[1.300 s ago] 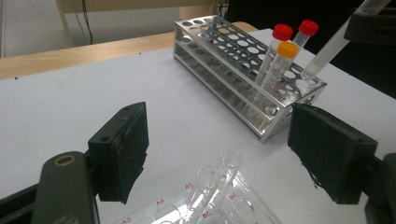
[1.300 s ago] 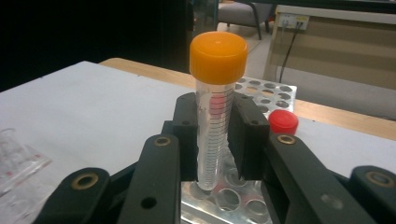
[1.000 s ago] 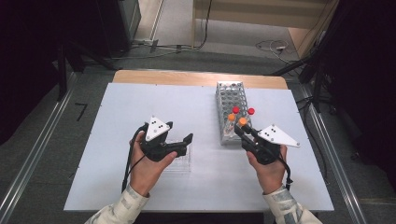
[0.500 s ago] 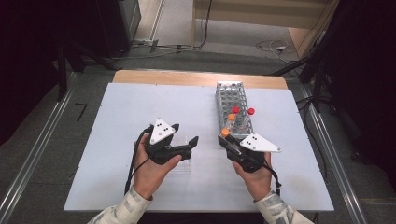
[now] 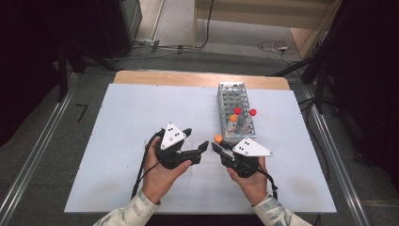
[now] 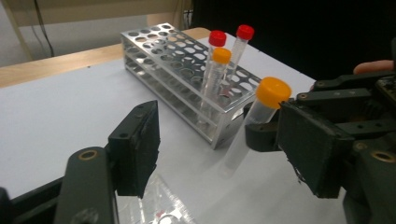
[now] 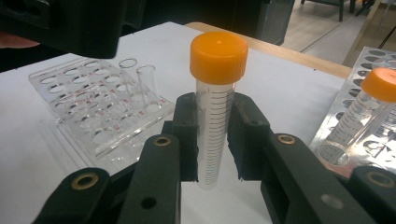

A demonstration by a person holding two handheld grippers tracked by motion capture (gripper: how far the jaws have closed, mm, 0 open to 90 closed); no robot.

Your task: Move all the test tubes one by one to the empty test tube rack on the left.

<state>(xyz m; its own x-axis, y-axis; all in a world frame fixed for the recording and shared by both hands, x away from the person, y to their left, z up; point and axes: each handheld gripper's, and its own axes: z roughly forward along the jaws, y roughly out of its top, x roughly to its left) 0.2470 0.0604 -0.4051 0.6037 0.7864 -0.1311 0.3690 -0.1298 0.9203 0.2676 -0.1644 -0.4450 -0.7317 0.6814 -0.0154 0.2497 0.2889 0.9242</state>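
A white rectangular table [image 5: 117, 122] carries the work: a perforated metal tube rack [image 5: 234, 108] stands right of centre towards the far edge, and a clear plastic tube tray [image 7: 98, 112] lies flat on the near left, partly under the left hand.

The metal rack holds three clear capped tubes at its near end, two with red caps [image 6: 217, 38] and one with an orange cap [image 6: 221, 55]; its other holes look empty. The clear tray holds two short open tubes [image 7: 146, 84], with the remaining wells vacant.

The right gripper [image 7: 214, 135] is clamped tight on a clear graduated tube with an orange screw cap [image 7: 217, 88], gripping it at mid-body and holding it upright above the table, just near of the metal rack and between the two hands.

The left gripper [image 6: 224, 154] stands just left of it, jaws part-way apart and just now narrowing, with nothing between them; the held tube sits beyond its right jaw.

The step appears to be a handover or a transfer to the clear tray. Done well, the tube stays vertical, the left jaws square up on bare wall below the cap, and the right gripper lets go only once that grip is firm.
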